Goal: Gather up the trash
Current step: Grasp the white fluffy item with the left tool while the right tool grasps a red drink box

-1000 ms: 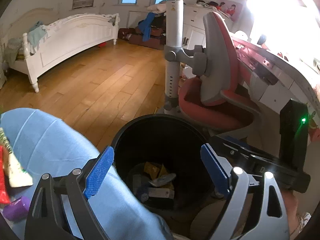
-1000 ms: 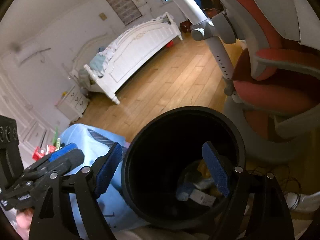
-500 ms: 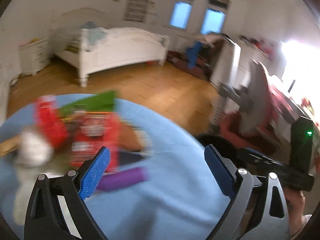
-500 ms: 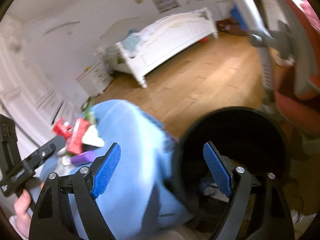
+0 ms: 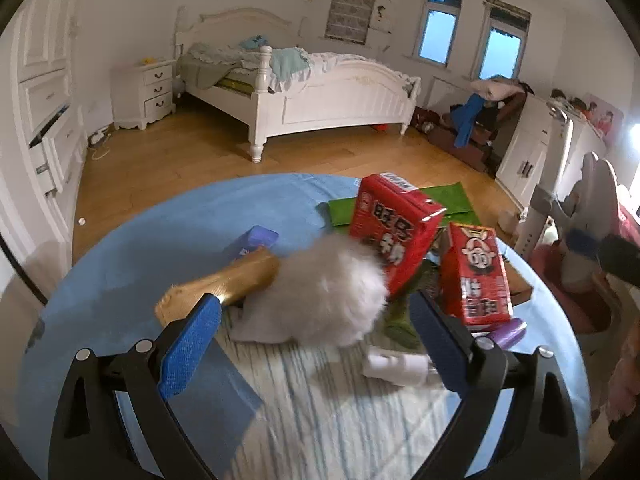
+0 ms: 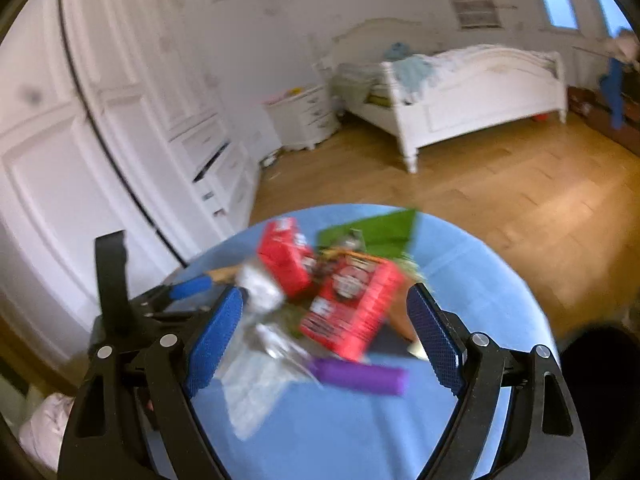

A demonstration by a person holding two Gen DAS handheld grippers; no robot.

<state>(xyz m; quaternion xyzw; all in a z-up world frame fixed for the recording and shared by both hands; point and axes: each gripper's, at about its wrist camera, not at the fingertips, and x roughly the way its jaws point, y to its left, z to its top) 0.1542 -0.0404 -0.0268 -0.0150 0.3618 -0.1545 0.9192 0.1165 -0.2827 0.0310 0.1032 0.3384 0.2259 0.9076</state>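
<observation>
Looking over the round blue surface (image 5: 140,248), we see the trash piled at its middle: two red cartons (image 5: 394,236), a white fluffy lump (image 5: 324,296), a gold wrapper (image 5: 224,284), a purple tube (image 6: 360,376) and green paper (image 5: 452,200). Our left gripper (image 5: 316,348) and right gripper (image 6: 326,338) both stand wide open, holding nothing. The right view is blurred, and the dark bin (image 6: 600,380) is cut off at its edge.

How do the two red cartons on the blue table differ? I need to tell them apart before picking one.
In the left wrist view, the left carton leans over the white fluff and looks bigger; the right carton stands nearly upright beside it. The left carton sits farther back, the right carton nearer the purple tube. Both are red with printed faces.
</observation>
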